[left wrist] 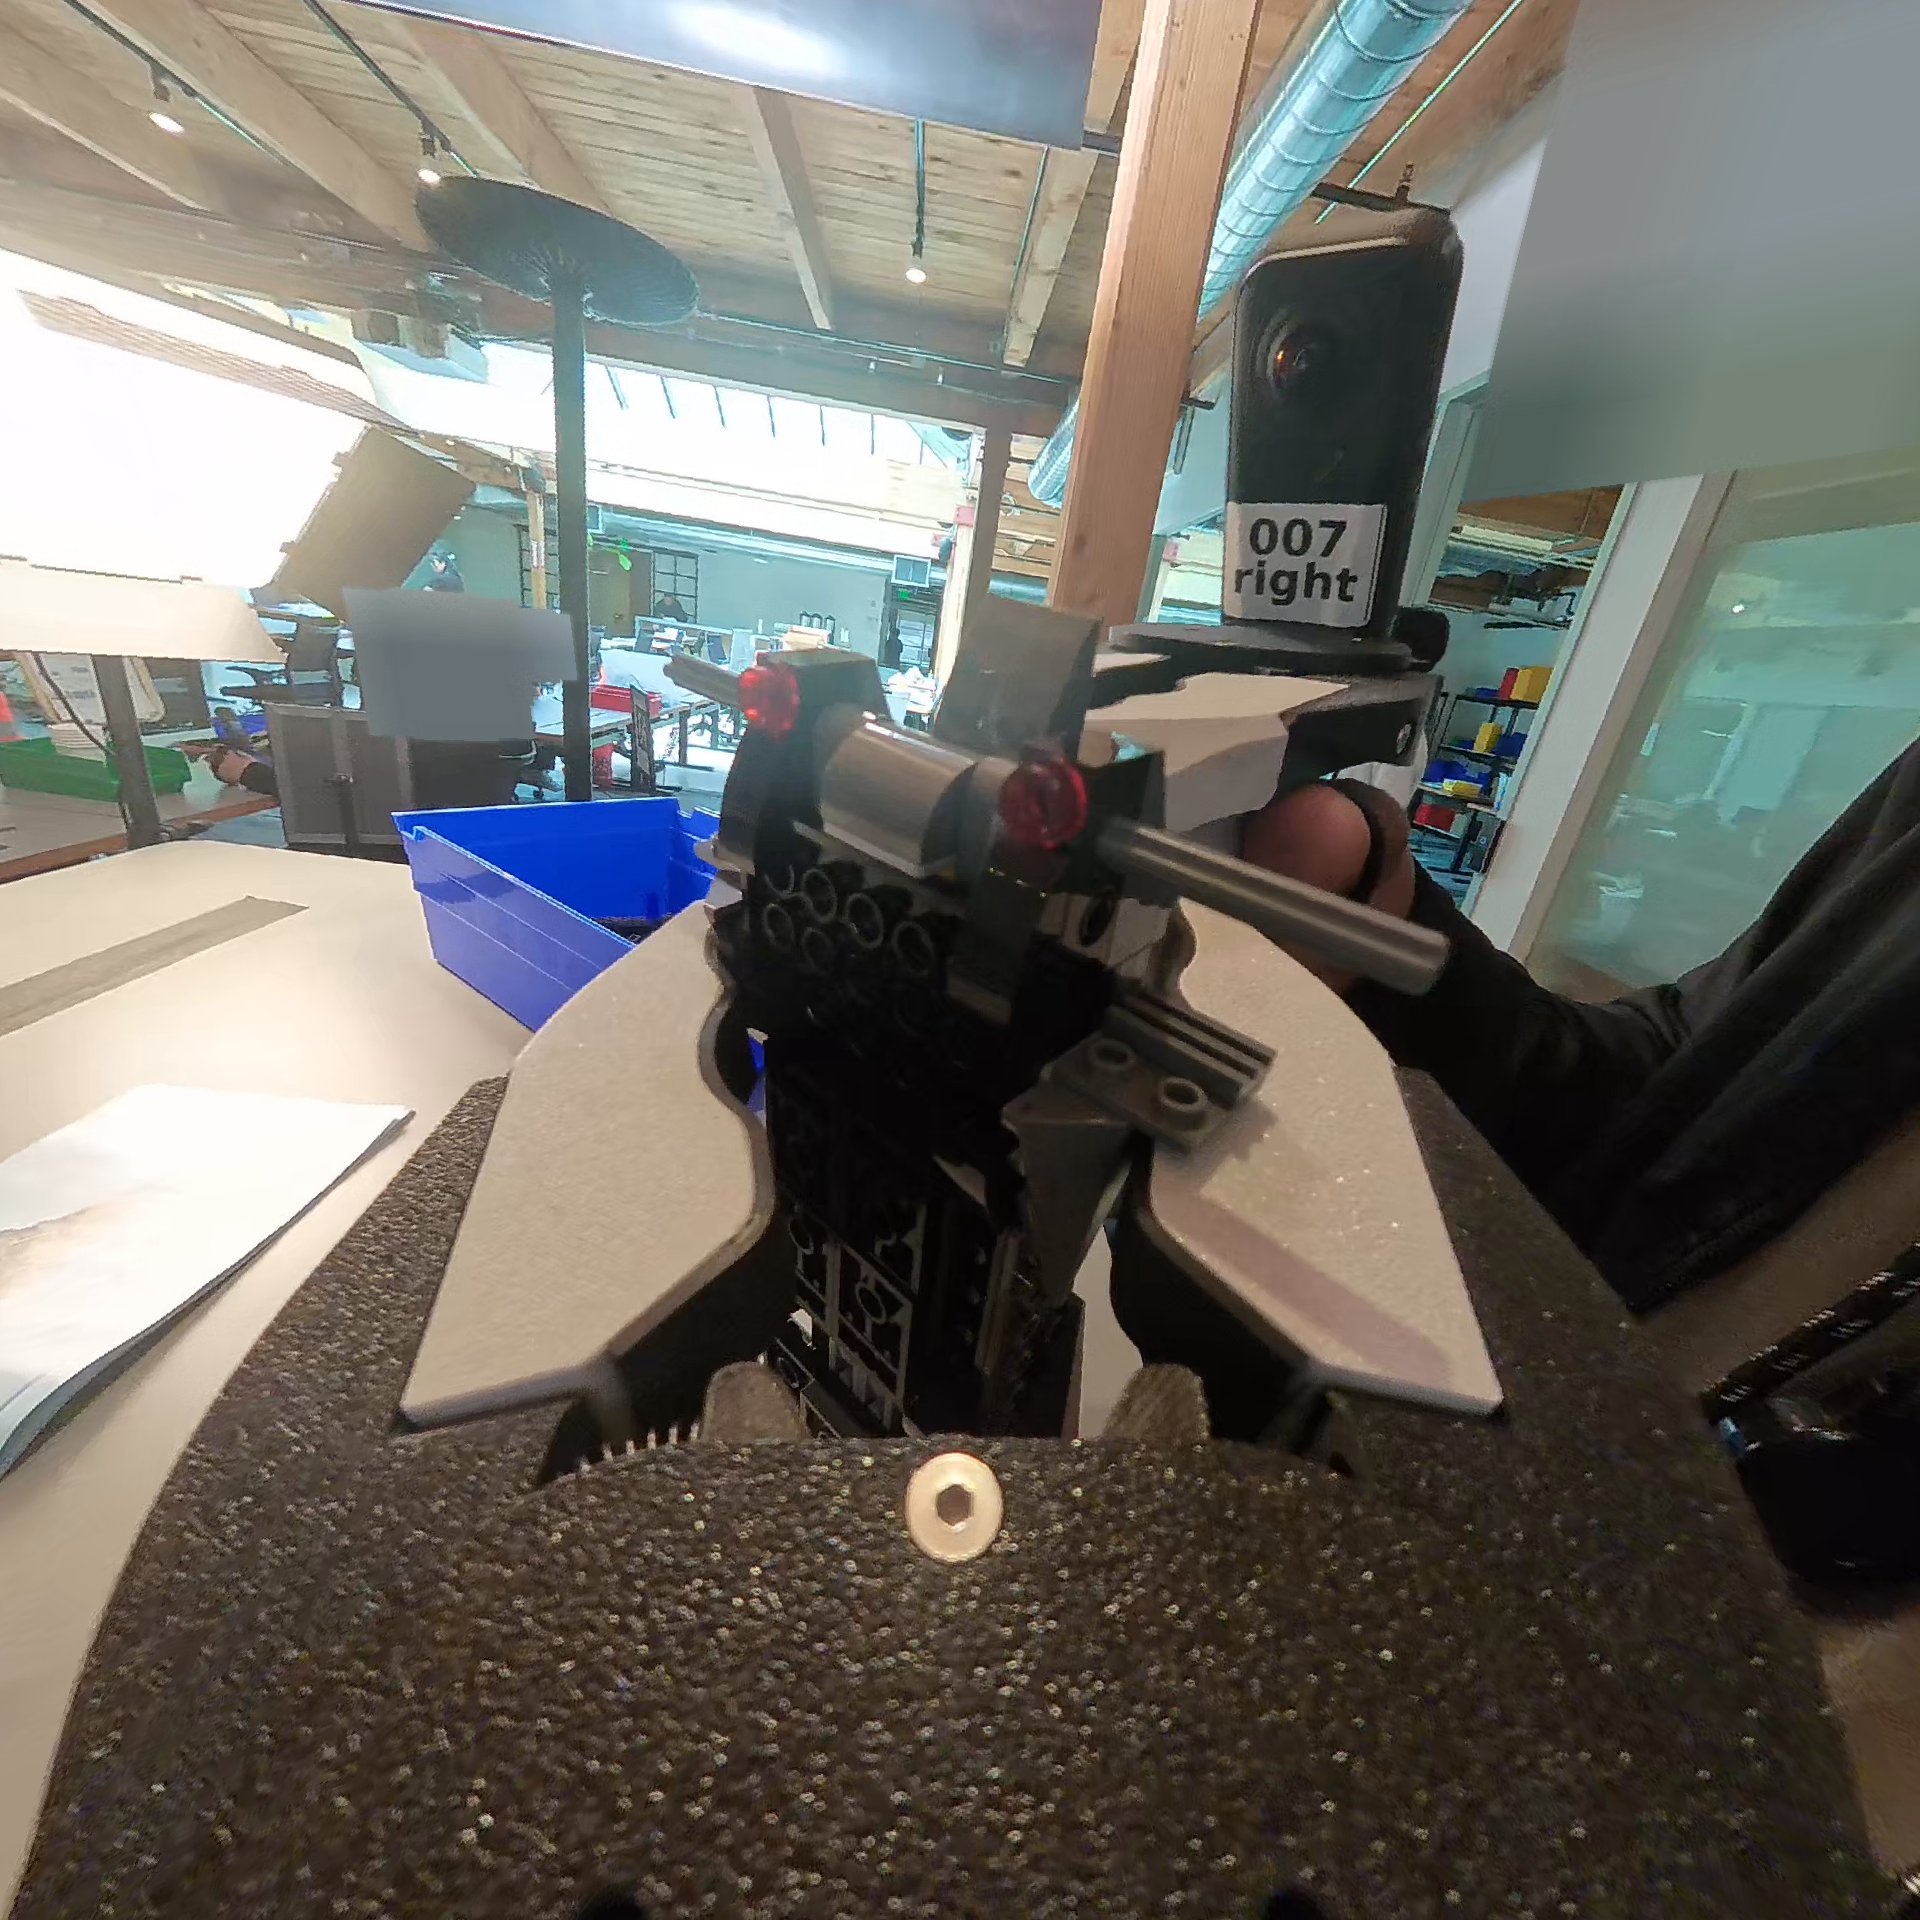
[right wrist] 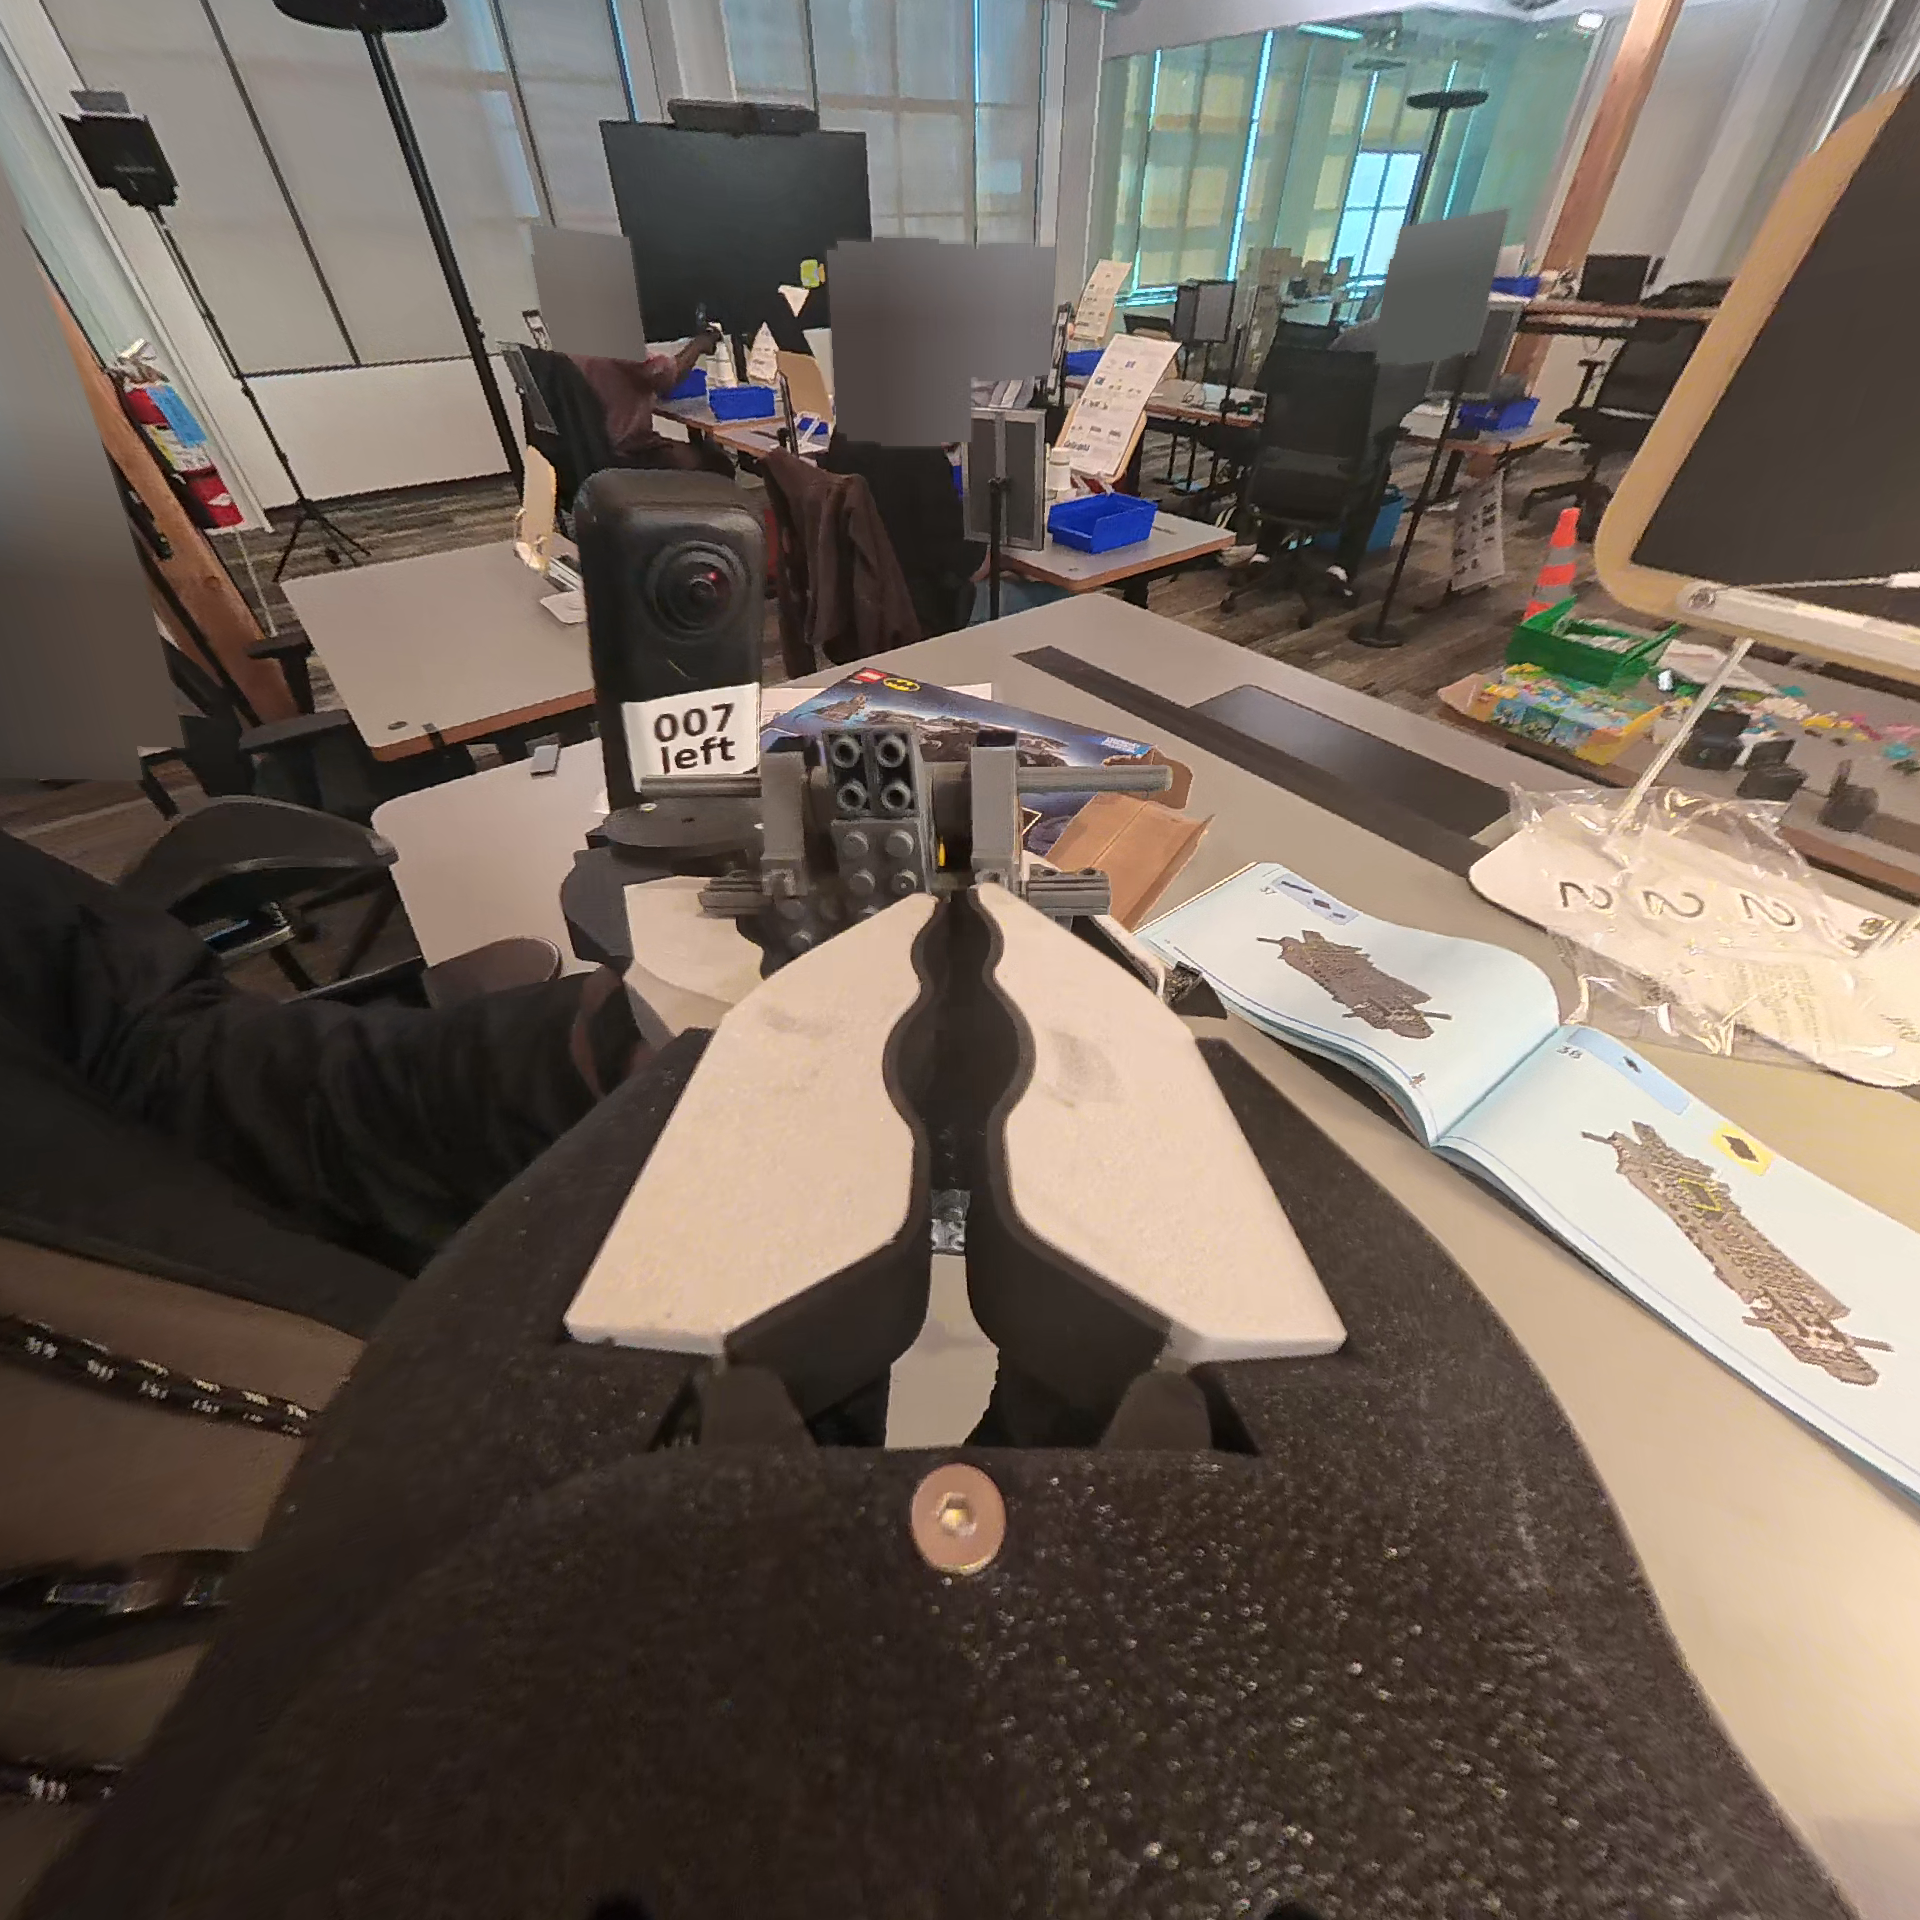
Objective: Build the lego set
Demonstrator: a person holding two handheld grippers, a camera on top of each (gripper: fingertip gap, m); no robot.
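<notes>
Brick model [left wrist: 935,997], black and grey with two red studs, raised above the table [left wrist: 208,997], clamped between the spread fingers [left wrist: 623,1122] of the left gripper [left wrist: 940,935]. Right gripper [right wrist: 951,902], fingertips closed together, touching the model's grey top; whether it pinches any part cannot be told. Blue bin [left wrist: 530,883] behind; open booklet [right wrist: 1558,1091] beside

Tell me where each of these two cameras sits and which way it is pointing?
Left wrist view: sits on the left gripper, looking along its fingers, which clamp a dark brick model; beyond, the right gripper, a hand, a blue bin.
Right wrist view: sits on the right gripper, fingers closed, facing the model, an open booklet, a dark sleeve.
Shared: the model, each other's gripper.
</notes>
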